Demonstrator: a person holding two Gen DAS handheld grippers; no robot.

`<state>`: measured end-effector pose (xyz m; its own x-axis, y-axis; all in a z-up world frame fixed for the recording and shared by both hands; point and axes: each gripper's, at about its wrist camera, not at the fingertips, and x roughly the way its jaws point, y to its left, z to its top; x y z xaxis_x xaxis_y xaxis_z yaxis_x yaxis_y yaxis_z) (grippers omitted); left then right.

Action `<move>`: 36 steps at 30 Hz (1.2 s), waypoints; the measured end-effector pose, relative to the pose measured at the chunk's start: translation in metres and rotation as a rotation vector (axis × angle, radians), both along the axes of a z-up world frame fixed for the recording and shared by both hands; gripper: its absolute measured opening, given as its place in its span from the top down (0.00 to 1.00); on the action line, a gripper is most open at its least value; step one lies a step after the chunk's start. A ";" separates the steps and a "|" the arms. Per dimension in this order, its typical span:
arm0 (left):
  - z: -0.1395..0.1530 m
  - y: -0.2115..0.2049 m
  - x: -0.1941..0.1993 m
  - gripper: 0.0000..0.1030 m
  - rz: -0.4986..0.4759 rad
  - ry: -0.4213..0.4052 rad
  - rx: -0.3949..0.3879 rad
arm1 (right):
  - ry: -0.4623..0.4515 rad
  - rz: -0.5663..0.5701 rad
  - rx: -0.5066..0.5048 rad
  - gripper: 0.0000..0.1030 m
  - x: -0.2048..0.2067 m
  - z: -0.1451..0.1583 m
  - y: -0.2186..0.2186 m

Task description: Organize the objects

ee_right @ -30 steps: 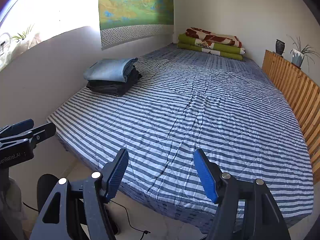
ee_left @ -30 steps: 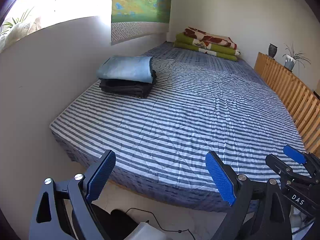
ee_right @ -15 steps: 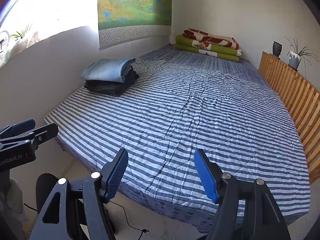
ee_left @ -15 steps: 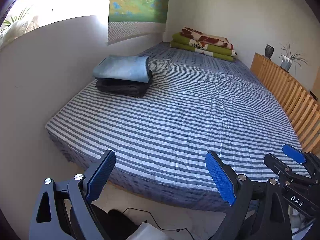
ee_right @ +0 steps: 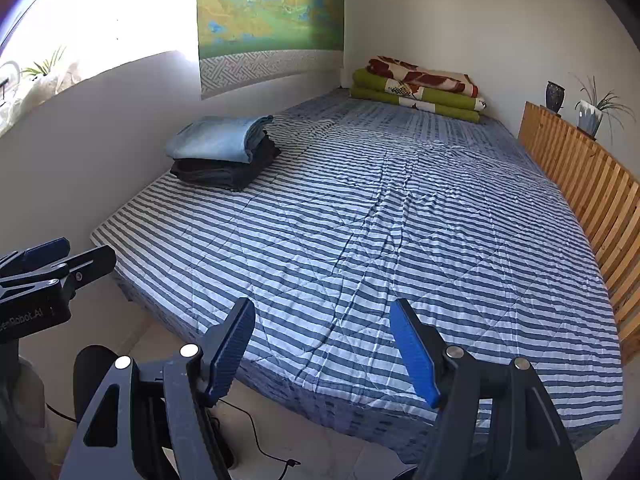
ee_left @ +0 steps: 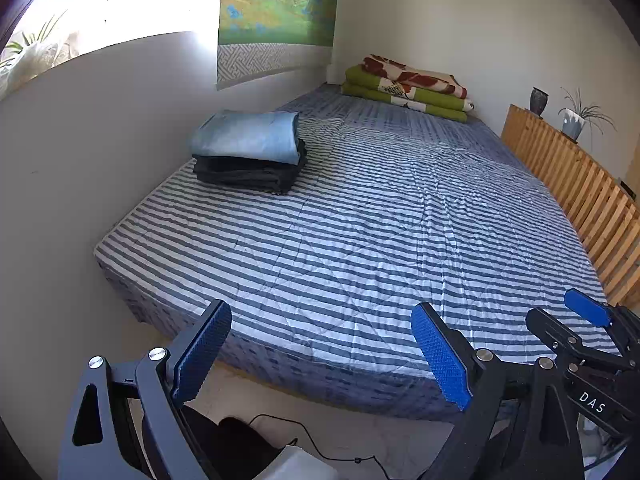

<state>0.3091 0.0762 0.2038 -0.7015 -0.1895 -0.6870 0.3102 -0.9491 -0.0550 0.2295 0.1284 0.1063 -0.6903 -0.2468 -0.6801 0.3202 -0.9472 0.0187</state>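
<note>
The left black metal gripper (ee_left: 322, 354) had blue bumpy pads and shiny round screws. The right black metal gripper (ee_right: 322, 354) looked the same, with white letters.

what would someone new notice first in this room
The big bed with its blue-and-white striped quilt fills the view. A folded stack of clothes, light blue on black, sits at its left edge by the wall, and folded green and red-patterned blankets lie at the far end. Both open grippers hang at the near edge, empty.
</note>
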 end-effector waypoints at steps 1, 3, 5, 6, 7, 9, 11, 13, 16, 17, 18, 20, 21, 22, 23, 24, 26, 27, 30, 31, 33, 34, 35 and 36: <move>-0.001 0.001 0.000 0.09 -0.003 -0.003 0.002 | -0.002 -0.001 0.000 0.35 -0.001 0.000 0.001; -0.003 0.000 -0.001 0.09 -0.006 -0.006 0.003 | -0.008 -0.002 -0.002 0.35 -0.002 -0.001 0.002; -0.004 -0.001 -0.002 0.09 -0.008 -0.010 0.002 | -0.015 -0.005 -0.003 0.35 -0.004 -0.003 0.003; -0.004 -0.001 -0.003 0.09 -0.010 -0.012 0.003 | -0.017 -0.007 -0.004 0.35 -0.005 -0.004 0.003; -0.006 -0.002 -0.003 0.09 -0.010 -0.015 0.004 | -0.021 -0.010 -0.006 0.35 -0.005 -0.006 0.003; -0.007 -0.002 -0.005 0.09 -0.012 -0.019 0.003 | -0.028 -0.012 -0.009 0.35 -0.006 -0.007 0.004; -0.009 -0.002 -0.006 0.09 -0.014 -0.024 0.003 | -0.032 -0.014 -0.009 0.34 -0.007 -0.009 0.004; -0.009 -0.003 -0.008 0.09 -0.016 -0.024 0.001 | -0.034 -0.014 -0.011 0.34 -0.007 -0.010 0.003; -0.011 -0.003 -0.011 0.09 -0.018 -0.029 0.009 | -0.038 -0.013 -0.012 0.34 -0.007 -0.011 0.002; -0.013 -0.004 -0.012 0.09 -0.019 -0.031 0.014 | -0.039 -0.012 -0.011 0.34 -0.008 -0.012 0.002; -0.014 -0.004 -0.012 0.09 -0.020 -0.035 0.016 | -0.040 -0.012 -0.008 0.34 -0.008 -0.013 0.001; -0.016 -0.004 -0.014 0.09 -0.022 -0.040 0.019 | -0.044 -0.012 -0.003 0.34 -0.009 -0.015 0.000; -0.017 -0.004 -0.015 0.09 -0.024 -0.041 0.020 | -0.046 -0.013 -0.002 0.34 -0.009 -0.015 0.000; -0.018 -0.004 -0.015 0.09 -0.026 -0.042 0.020 | -0.048 -0.014 -0.004 0.34 -0.010 -0.015 0.000; -0.018 -0.003 -0.016 0.09 -0.029 -0.043 0.019 | -0.047 -0.017 -0.006 0.34 -0.009 -0.016 0.000; -0.018 -0.003 -0.017 0.09 -0.030 -0.042 0.018 | -0.047 -0.019 -0.007 0.34 -0.009 -0.016 0.000; -0.019 -0.003 -0.017 0.09 -0.030 -0.040 0.017 | -0.047 -0.023 -0.010 0.34 -0.009 -0.015 0.001; -0.019 -0.003 -0.017 0.09 -0.030 -0.041 0.017 | -0.046 -0.025 -0.010 0.34 -0.009 -0.015 0.001; -0.021 -0.002 -0.019 0.09 -0.029 -0.047 0.019 | -0.048 -0.025 -0.009 0.34 -0.009 -0.017 0.001; -0.022 -0.002 -0.020 0.09 -0.029 -0.049 0.020 | -0.049 -0.025 -0.008 0.34 -0.008 -0.017 0.001; -0.024 -0.001 -0.020 0.09 -0.029 -0.053 0.020 | -0.051 -0.026 -0.007 0.34 -0.008 -0.019 0.000; -0.024 0.000 -0.021 0.09 -0.030 -0.054 0.020 | -0.052 -0.028 -0.006 0.34 -0.008 -0.019 0.000; -0.024 0.001 -0.021 0.09 -0.031 -0.055 0.020 | -0.052 -0.028 -0.007 0.34 -0.008 -0.019 -0.001; -0.024 0.001 -0.021 0.09 -0.031 -0.054 0.019 | -0.052 -0.029 -0.007 0.34 -0.007 -0.019 -0.001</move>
